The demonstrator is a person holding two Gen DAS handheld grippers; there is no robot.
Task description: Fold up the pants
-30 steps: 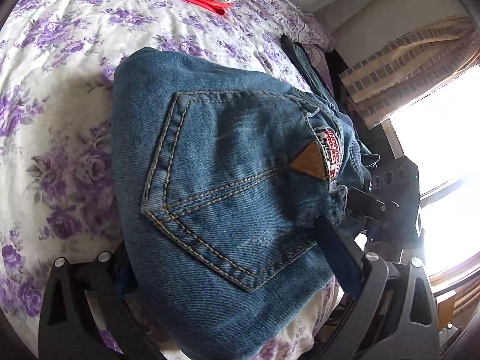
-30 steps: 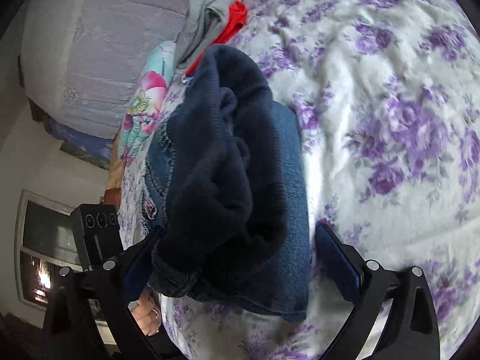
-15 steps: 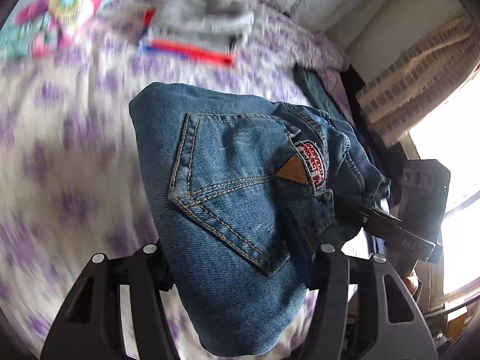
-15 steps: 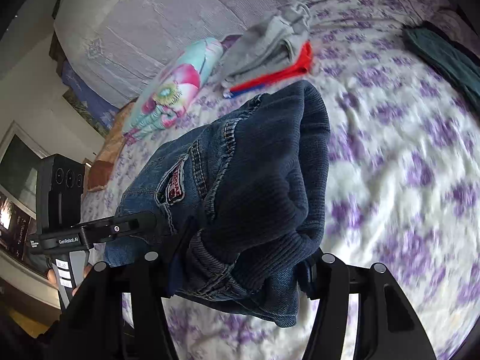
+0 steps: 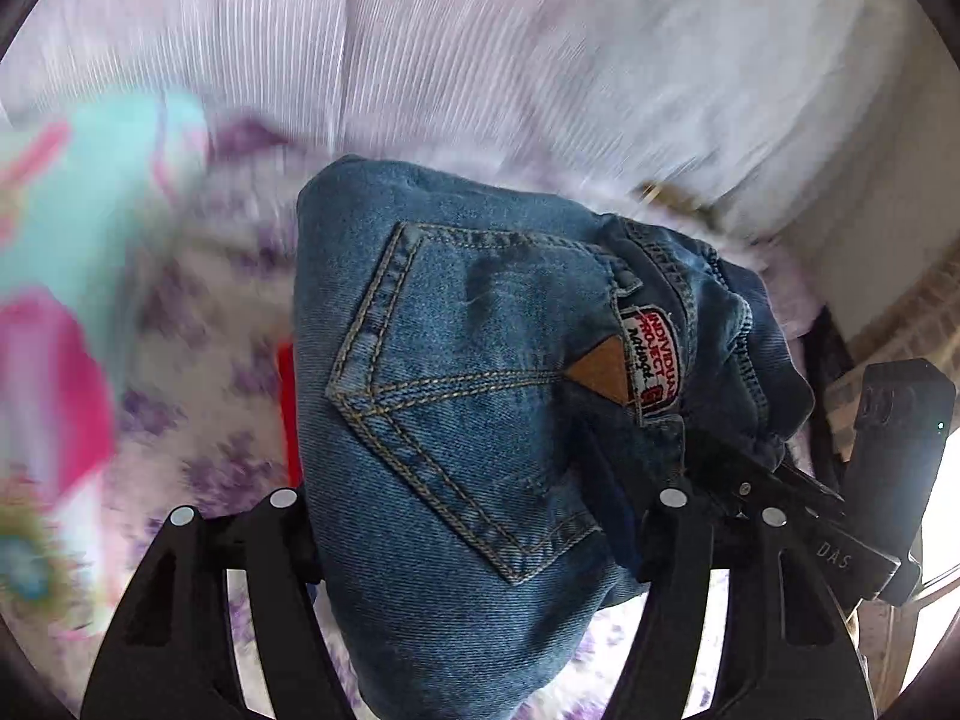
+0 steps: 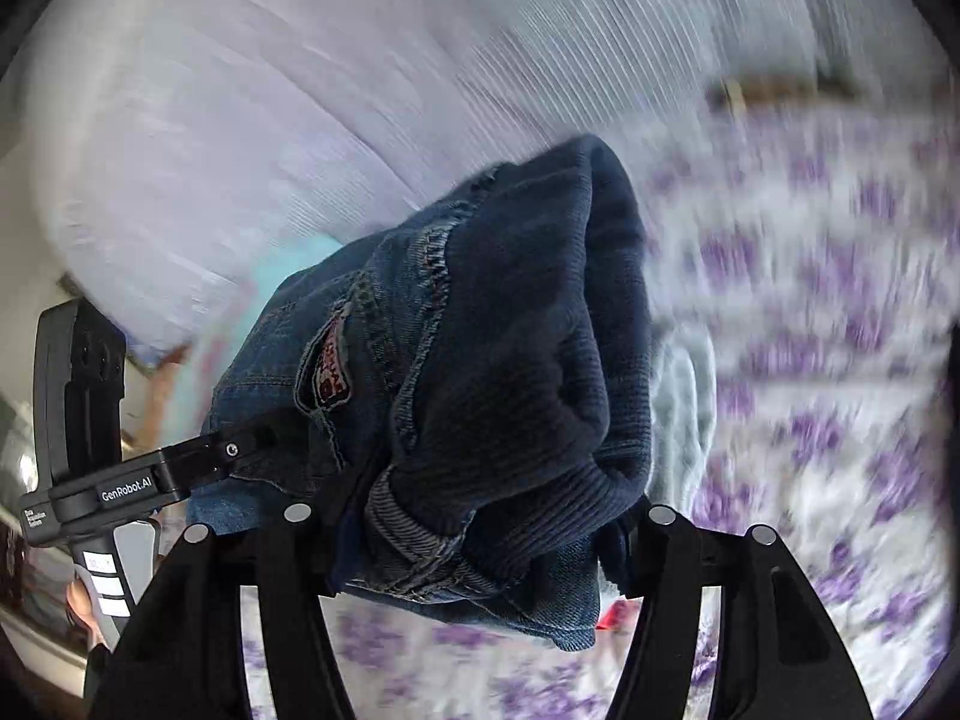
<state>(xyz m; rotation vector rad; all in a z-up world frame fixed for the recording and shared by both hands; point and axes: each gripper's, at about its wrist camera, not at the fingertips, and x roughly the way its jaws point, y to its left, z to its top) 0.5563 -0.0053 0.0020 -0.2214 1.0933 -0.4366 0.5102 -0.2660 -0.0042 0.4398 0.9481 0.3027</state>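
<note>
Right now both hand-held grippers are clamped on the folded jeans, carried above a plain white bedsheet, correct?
Not quite. The bedsheet is not plain white: it has a purple flower print, clearest in the right wrist view. The rest holds: the left hand-held gripper and right hand-held gripper each clamp the folded jeans, lifted off the bed.

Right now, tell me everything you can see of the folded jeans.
The folded jeans are a thick bundle of blue denim with tan stitching, a back pocket facing up, a brown triangular patch and a red-lettered label. A dark ribbed lining shows at one end. The left gripper and the right gripper each clamp an end, carrying the bundle clear above the floral bedsheet.
</note>
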